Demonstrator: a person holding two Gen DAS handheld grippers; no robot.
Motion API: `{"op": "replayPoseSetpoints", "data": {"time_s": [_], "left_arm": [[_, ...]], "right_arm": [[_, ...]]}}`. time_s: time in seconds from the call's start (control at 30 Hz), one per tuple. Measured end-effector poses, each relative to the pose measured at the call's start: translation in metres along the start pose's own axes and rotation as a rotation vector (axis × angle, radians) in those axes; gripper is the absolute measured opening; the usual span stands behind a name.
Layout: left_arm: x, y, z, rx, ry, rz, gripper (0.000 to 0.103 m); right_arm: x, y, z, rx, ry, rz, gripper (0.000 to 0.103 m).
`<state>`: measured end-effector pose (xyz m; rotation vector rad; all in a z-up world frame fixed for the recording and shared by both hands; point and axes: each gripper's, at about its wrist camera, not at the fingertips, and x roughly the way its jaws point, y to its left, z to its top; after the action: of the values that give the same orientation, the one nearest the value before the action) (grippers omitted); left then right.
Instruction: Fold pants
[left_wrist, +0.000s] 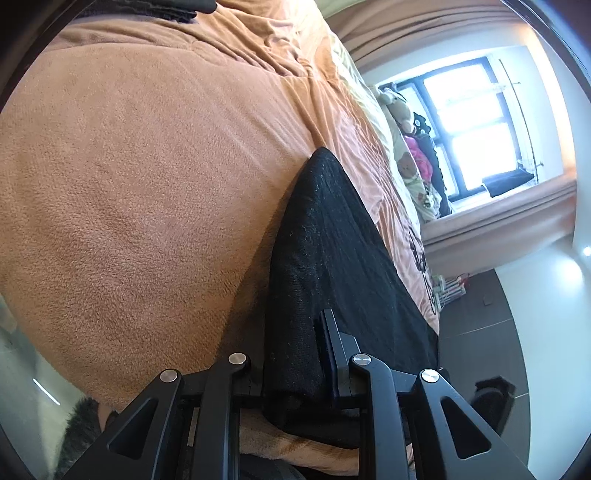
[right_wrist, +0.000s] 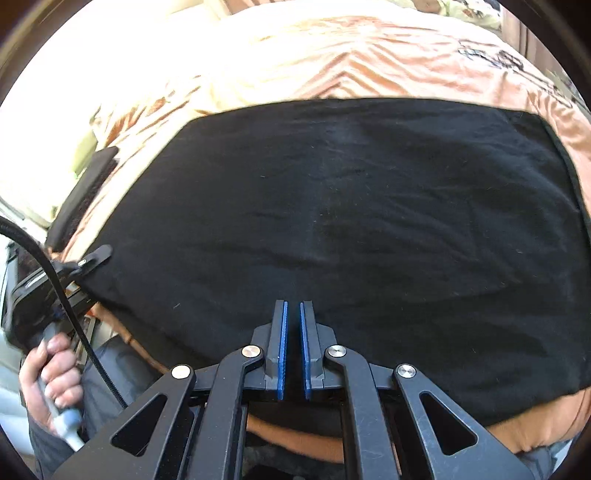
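Your left gripper (left_wrist: 295, 354) clamps the near-left corner of the black pants (right_wrist: 332, 221), which lie flat on the orange blanket (left_wrist: 129, 184), long axis running left to right. Your right gripper (right_wrist: 293, 332) hangs over the pants' near edge, jaws almost together with nothing visibly pinched between them.

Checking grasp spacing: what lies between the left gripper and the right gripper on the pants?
Only the black pants, nothing else, lie between the left gripper and the right gripper. The right wrist view shows it.
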<state>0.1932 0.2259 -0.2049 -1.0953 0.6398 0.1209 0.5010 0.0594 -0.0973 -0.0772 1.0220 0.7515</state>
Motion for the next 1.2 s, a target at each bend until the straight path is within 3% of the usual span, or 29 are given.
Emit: {"op": "replayPoseSetpoints", "data": {"time_s": [0.9,1.03,1.2], "left_arm": [[0.006,0.006,0.001,-0.056,0.008,0.026,0.023],[0.006,0.007,0.002,-0.056,0.01,0.025,0.023],[0.005,0.01,0.002,-0.067,0.009,0.012,0.023]], "right_arm": [[0.085,0.002,0.124,0.045,-0.03,-0.098,0.003],[0.085,0.0,0.13,0.058,-0.018,-0.096,0.003],[0.074,0.002,0.111,0.057,0.011,-0.059,0.003]]}}
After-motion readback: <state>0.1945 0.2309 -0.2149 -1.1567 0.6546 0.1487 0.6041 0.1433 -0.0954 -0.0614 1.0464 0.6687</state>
